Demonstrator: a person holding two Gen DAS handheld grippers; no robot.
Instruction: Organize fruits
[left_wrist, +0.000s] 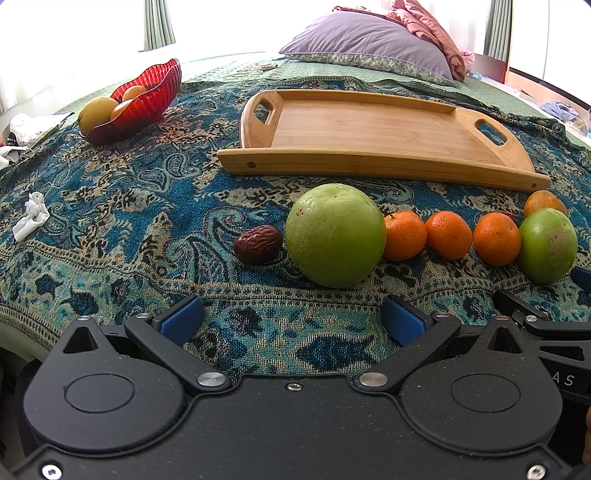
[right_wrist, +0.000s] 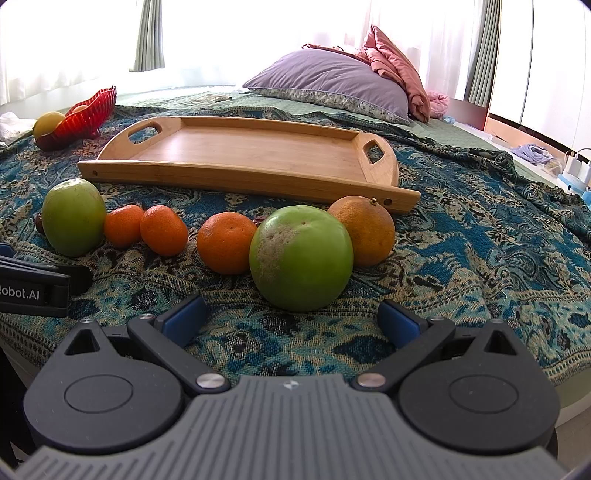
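Note:
A row of fruit lies on the patterned blue cloth (left_wrist: 147, 206) in front of an empty wooden tray (left_wrist: 354, 125). In the left wrist view: a red date (left_wrist: 258, 244), a big green fruit (left_wrist: 335, 235), three mandarins (left_wrist: 403, 235), a second green fruit (left_wrist: 547, 245) and an orange (left_wrist: 544, 201) behind it. My left gripper (left_wrist: 291, 321) is open, just short of the big green fruit. My right gripper (right_wrist: 291, 318) is open, just short of the second green fruit (right_wrist: 301, 257), with the orange (right_wrist: 364, 229) behind it.
A red glass bowl (left_wrist: 147, 99) with yellow and orange fruit stands far left. A crumpled white tissue (left_wrist: 31, 214) lies on the cloth at left. A purple pillow (left_wrist: 369, 44) and pink bedding lie behind the tray (right_wrist: 251, 151). The left gripper's body (right_wrist: 33, 288) shows at the right view's left edge.

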